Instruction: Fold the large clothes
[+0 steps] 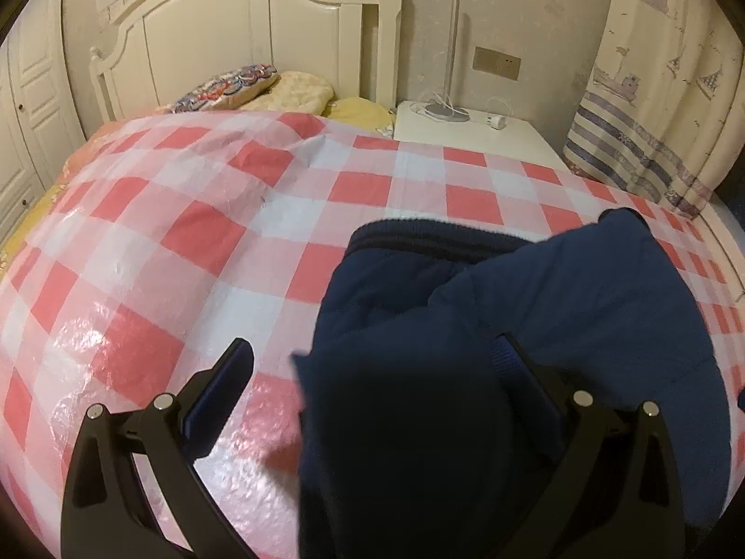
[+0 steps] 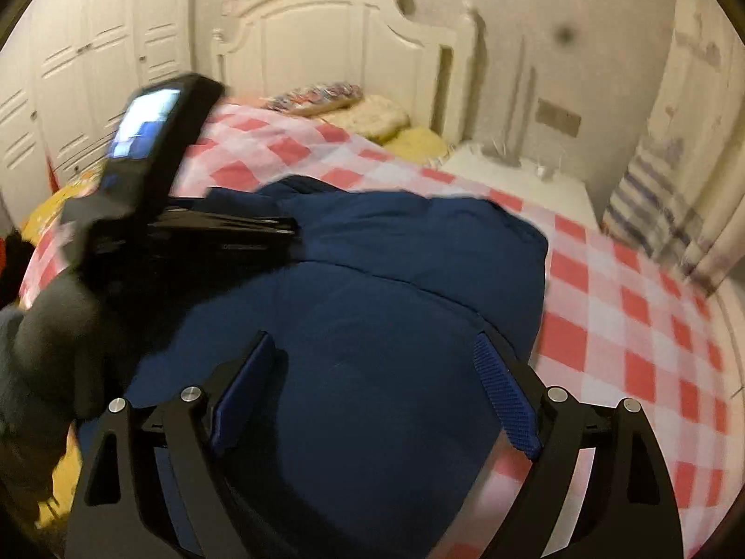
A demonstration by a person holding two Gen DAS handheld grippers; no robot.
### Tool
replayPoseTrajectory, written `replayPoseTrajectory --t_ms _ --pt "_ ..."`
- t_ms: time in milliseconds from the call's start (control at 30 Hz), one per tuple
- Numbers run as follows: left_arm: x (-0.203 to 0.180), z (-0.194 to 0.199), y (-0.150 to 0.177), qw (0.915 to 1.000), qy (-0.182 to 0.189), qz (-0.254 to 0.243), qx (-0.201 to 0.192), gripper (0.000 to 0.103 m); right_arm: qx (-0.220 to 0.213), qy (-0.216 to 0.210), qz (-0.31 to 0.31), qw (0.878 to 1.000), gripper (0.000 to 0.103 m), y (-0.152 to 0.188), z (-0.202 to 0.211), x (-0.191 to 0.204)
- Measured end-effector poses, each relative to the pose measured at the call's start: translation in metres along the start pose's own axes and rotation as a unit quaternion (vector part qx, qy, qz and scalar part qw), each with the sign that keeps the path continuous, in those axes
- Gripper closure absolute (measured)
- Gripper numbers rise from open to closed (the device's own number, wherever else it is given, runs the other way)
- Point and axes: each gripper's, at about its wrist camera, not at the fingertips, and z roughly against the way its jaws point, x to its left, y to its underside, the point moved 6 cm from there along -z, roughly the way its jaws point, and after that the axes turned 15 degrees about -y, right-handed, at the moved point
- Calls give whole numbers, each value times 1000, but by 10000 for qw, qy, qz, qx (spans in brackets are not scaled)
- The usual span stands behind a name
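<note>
A dark blue padded garment [image 1: 535, 307] lies bunched on the red-and-white checked sheet [image 1: 186, 214] that covers the bed. In the left wrist view my left gripper [image 1: 377, 358] is open; a dark fold of the garment lies between its fingers without being pinched. In the right wrist view the garment [image 2: 372, 279] fills the middle, and my right gripper [image 2: 377, 363] is open just above it. The left gripper's body [image 2: 186, 228], with a lit phone [image 2: 144, 126] on it, reaches in from the left onto the garment.
A white headboard [image 1: 233, 42] and pillows [image 1: 260, 88] stand at the far end. A white nightstand [image 1: 465, 130] with a lamp base and a cable sits at the right, next to a striped curtain [image 1: 642, 149]. White wardrobes [image 2: 93, 56] line the left wall.
</note>
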Motion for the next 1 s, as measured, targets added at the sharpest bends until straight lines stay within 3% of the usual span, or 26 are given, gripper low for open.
replayPoseTrajectory --t_ms 67,167,233,300,367,467,533,600,633,700,833,1000 --pt "13 11 9 9995 274 85 90 2 -53 -158 -22 9999 16 12 15 8" --pt "34 29 28 9963 766 297 262 2 -134 -623 -660 9958 13 38 34 -6" --pt "45 39 44 9907 1215 391 465 2 -157 -941 -1321 9866 13 55 40 -22" --pt "53 47 64 9835 1614 437 689 2 -134 -1530 -1995 9678 13 71 39 -33" --pt "51 47 83 9763 1906 312 973 2 -56 -2019 -2259 9530 13 81 34 -33" --pt "48 41 103 9617 2390 516 1239 2 77 -2250 -2196 9492 4 87 21 -20" --pt "45 33 105 9491 2713 731 1421 2 -20 -2205 -2128 9519 4 86 17 -17" --pt "37 33 102 9386 3048 798 1407 24 -160 -2216 -2044 9534 6 84 17 -15" --pt "33 35 98 9381 3086 801 1354 27 -270 -2169 -2000 9551 14 84 20 -16" --pt "19 39 89 9458 2938 675 1209 36 -612 -1837 -1721 9659 25 83 32 -21" --pt "-15 36 61 9529 2783 664 1003 44 -946 -1194 -1453 9776 39 75 43 -38" --pt "-74 17 14 9538 2769 767 881 47 -952 -338 -1412 9848 43 51 45 -89"
